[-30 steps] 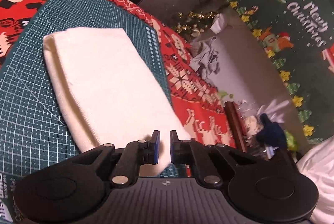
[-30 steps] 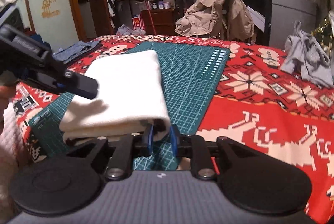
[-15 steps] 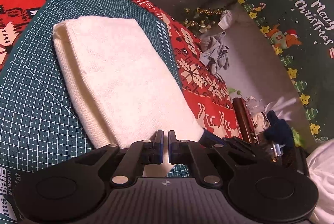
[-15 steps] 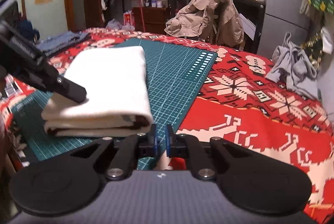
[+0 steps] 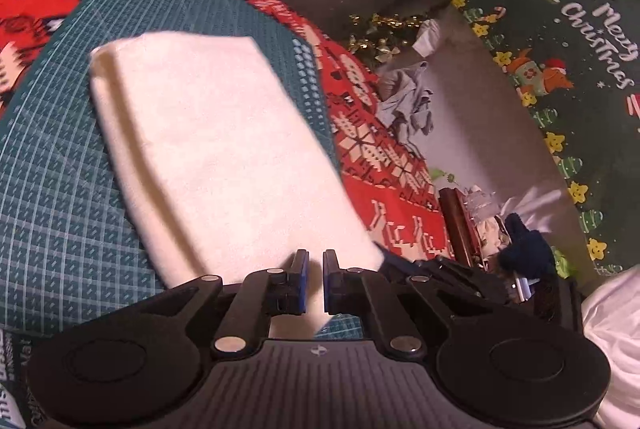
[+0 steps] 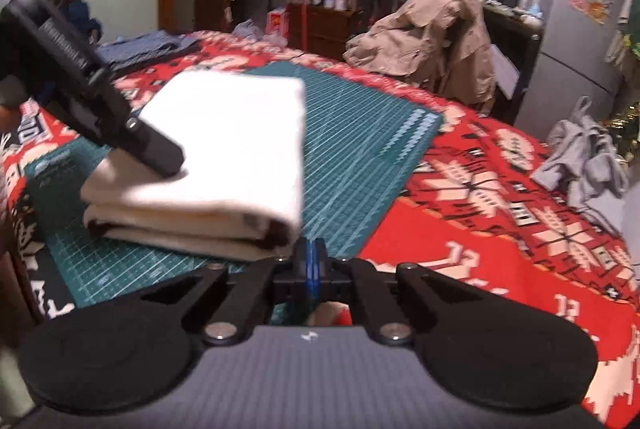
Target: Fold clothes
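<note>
The folded white garment point(image 6: 224, 157) is laid on the green cutting mat point(image 6: 360, 157) at the counter's 10 o'clock side. Its top layer is pinched by the left hand-held gripper point(image 5: 314, 283), probably to keep the fold aligned. The right hand-held gripper point(image 6: 310, 265), at the garment's 5 o'clock corner, has just been closing and is shut on nothing.

Both grippers point(image 5: 314, 279) point(image 6: 311, 263) are black, with blue pads and silver screws
</note>
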